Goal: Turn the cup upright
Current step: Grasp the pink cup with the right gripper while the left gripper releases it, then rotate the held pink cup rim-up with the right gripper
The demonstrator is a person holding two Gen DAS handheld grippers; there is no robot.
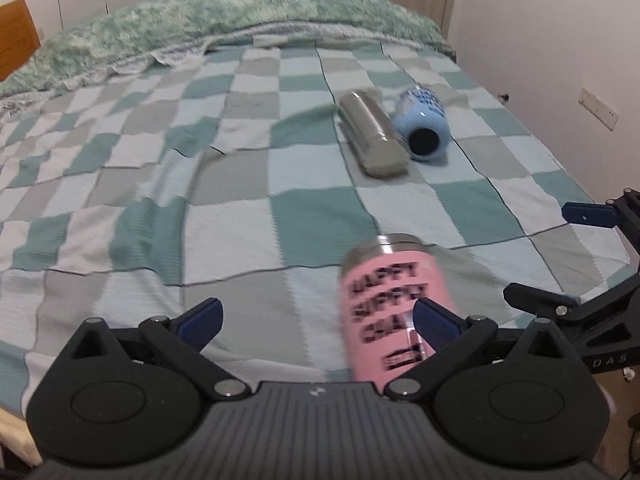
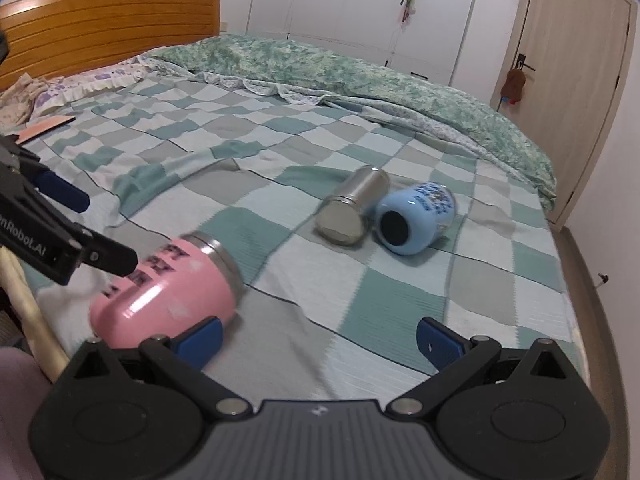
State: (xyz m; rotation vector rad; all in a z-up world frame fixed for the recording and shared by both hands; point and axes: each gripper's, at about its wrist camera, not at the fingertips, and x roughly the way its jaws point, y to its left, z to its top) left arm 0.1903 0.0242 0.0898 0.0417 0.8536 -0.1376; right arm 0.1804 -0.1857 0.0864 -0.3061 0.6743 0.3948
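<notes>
Pink cup [image 1: 386, 304] is lying on its side on the checkered bedspread [image 1: 280, 208], lower right of frame, partly behind the right finger of the wide-open left gripper [image 1: 318, 320]; the right gripper [image 2: 320, 340] is gaping too.

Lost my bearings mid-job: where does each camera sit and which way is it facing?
Left wrist: on the left gripper, looking up the checkered bed; pink cup near its right finger, right gripper at the edge.
Right wrist: on the right gripper, facing the headboard.
Both share the pink cup, steel cup and blue cup.
</notes>
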